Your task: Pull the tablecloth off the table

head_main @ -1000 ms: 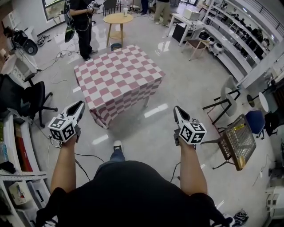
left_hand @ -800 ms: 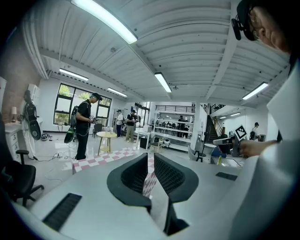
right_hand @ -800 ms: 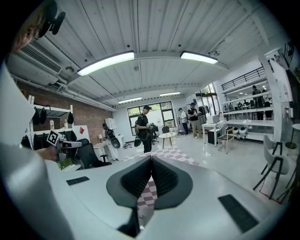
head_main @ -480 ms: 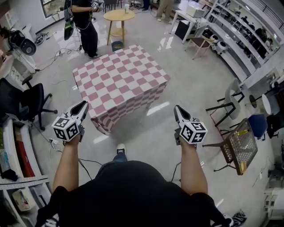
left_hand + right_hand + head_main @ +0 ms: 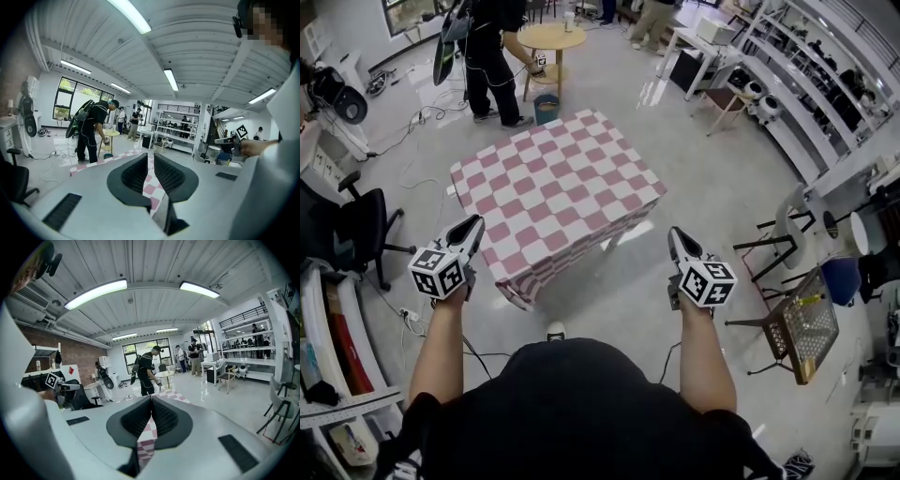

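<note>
There it is, one tablecloth [image 5: 558, 187] in red-and-white checks, spread flat across the counter [image 5: 608, 246] and drooping down every side. Only a leg of the counter peeks out under the near-right hem.

Two claws are in play, both on the counter's near side, and neither has touched the cloth. The left claw [image 5: 472, 227] hangs off the counter's near-left corner, close to the drooping corner of cloth. Its jaws are a sliver apart with nothing between them, and the checks show through the gap from farther off. The right claw [image 5: 677, 236] sits off the counter's near-right side, well apart from the hem, with its jaws pressed together on nothing. Glossy floor [image 5: 637, 281] lies between the claws and the counter.

Now the surroundings. Just past the counter's far corner stands one blue bucket [image 5: 547, 106]. Beyond it is one round wooden table [image 5: 551, 37], with one person in black [image 5: 492, 52] bending towards it.

Off the counter's left side there's one black office chair [image 5: 356, 225], and cables [image 5: 417, 122] trail over the floor farther back on that side.

Well off the counter's right side stands one pale stool [image 5: 792, 217], and nearer the camera on that side is one tilted mesh-backed chair [image 5: 802, 323]. Long white shelving [image 5: 811, 80] runs along beyond the counter's far right.
</note>
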Demonstrator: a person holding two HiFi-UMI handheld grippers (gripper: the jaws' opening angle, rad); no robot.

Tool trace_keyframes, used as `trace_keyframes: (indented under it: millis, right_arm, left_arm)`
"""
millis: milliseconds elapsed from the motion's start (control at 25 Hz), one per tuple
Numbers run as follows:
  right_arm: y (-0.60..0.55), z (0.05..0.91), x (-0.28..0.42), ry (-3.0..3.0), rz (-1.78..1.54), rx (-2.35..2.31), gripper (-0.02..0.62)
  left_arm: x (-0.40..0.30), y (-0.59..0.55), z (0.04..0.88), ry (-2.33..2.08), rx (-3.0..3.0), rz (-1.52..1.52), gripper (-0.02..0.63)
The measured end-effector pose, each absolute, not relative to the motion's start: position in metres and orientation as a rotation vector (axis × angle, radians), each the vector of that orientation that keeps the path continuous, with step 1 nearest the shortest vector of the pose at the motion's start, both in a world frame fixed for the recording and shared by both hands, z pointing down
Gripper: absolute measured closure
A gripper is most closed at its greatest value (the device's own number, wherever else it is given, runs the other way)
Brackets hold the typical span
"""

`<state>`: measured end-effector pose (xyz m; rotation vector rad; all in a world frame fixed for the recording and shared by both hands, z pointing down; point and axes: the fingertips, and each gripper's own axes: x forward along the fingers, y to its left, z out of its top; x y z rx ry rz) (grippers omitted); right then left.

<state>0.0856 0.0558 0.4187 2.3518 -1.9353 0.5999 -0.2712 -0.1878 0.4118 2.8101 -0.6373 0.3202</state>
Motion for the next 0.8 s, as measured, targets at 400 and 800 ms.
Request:
trace_keyframes:
  millis: [400,800]
  right_arm:
    - [-0.019,0.415,0.098,-1.913,0.592,2.365,0.565]
    - [-0.076,0.425,0.125,-1.927,0.611,2.350,0.565]
  left_arm:
    - [-0.263,-0.265,0.419,-0.622,2.799,0.306,0.552]
    - [-0.252,-0.309,0.423,-0.654,2.791,0.329,0.552]
